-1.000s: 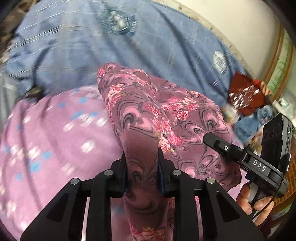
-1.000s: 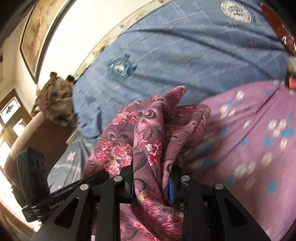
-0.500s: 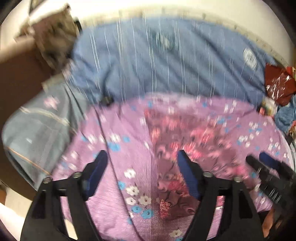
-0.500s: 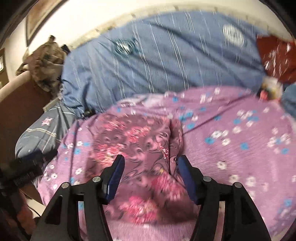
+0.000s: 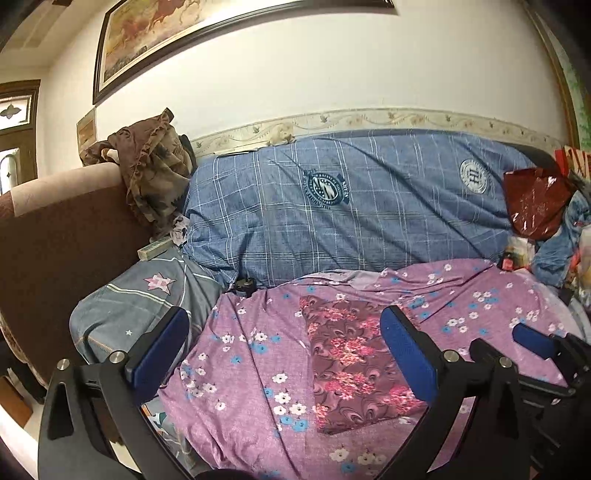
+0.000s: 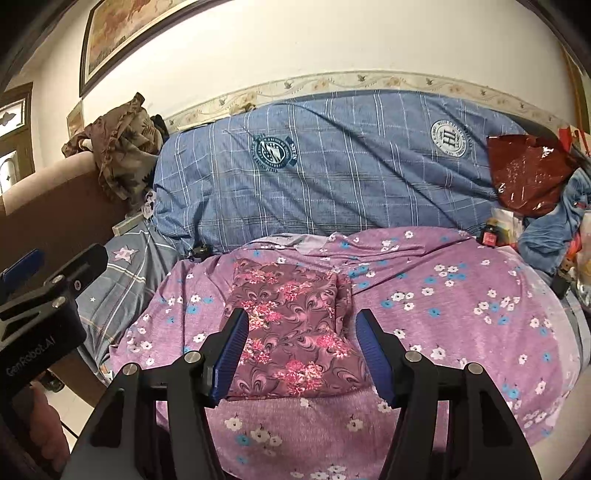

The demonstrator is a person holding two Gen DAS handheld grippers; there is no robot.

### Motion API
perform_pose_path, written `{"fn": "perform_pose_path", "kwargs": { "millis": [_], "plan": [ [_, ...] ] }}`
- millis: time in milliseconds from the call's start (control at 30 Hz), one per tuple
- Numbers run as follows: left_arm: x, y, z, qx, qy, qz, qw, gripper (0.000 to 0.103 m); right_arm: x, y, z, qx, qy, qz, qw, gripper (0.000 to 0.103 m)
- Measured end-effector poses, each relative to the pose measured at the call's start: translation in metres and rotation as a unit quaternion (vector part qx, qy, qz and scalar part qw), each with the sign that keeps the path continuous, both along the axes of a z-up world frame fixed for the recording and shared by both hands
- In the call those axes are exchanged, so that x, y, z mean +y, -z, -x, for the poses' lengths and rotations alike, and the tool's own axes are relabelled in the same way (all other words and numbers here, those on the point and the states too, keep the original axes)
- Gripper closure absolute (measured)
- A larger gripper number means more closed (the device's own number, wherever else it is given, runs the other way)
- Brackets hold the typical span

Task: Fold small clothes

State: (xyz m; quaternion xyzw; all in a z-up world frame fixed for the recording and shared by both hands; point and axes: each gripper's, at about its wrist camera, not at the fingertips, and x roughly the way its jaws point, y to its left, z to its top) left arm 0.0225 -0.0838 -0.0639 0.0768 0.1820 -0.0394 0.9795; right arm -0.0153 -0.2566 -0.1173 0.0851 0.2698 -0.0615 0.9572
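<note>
Now the folded cloth (image 6: 295, 332), dark pink with red flowers, lies flat as a neat rectangle on the purple sheet (image 6: 461, 314) with small white and blue flowers. This sheet covers the front part of the bed. Behind it a blue checked blanket (image 5: 351, 221) with round badges lies along the wall.

The left hand-held gripper (image 5: 288, 354) is above the bed with its jaws very wide. They have just been opening, and nothing is between them; the cloth is seen below, not touched. One blue pad (image 5: 159, 350) shows in front of a grey pillow with a star (image 5: 147, 295), the other in front of the right edge of the cloth.

The right hand-held gripper (image 6: 299, 354) also stands open, about half as wide, and its jaws have just been opening too. The cloth is seen between its blue pads (image 6: 231, 354), but they are not pressing on it.

At the left a brown patterned garment (image 5: 155, 177) hangs over the brown headboard (image 5: 55, 240). At the far right a dark red plastic bag (image 6: 524, 173) rests against the blanket, beside some blue clothing (image 6: 546, 229). A framed painting (image 5: 177, 33) hangs on the white wall.
</note>
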Motion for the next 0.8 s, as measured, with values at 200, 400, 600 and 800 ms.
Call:
{"fn": "perform_pose_path", "kwargs": {
  "millis": [200, 400, 600, 800],
  "plan": [
    [0.003, -0.006, 0.011, -0.004, -0.006, 0.004, 1.0, 0.0, 0.002, -0.003, 0.007, 0.003, 0.008, 0.0, 1.0, 0.04],
    [0.008, -0.003, 0.009, 0.008, -0.009, 0.007, 0.9999, 0.0, 0.008, -0.002, 0.005, 0.009, 0.005, 0.001, 1.0, 0.04],
    [0.016, -0.001, 0.006, 0.012, -0.008, 0.011, 0.9998, 0.0, 0.018, 0.0, -0.002, 0.02, 0.009, 0.012, 1.0, 0.04],
    [0.025, 0.003, -0.001, 0.026, -0.004, 0.024, 0.9994, 0.0, 0.028, -0.003, -0.004, 0.017, 0.012, 0.037, 0.999, 0.04]
  ]
}}
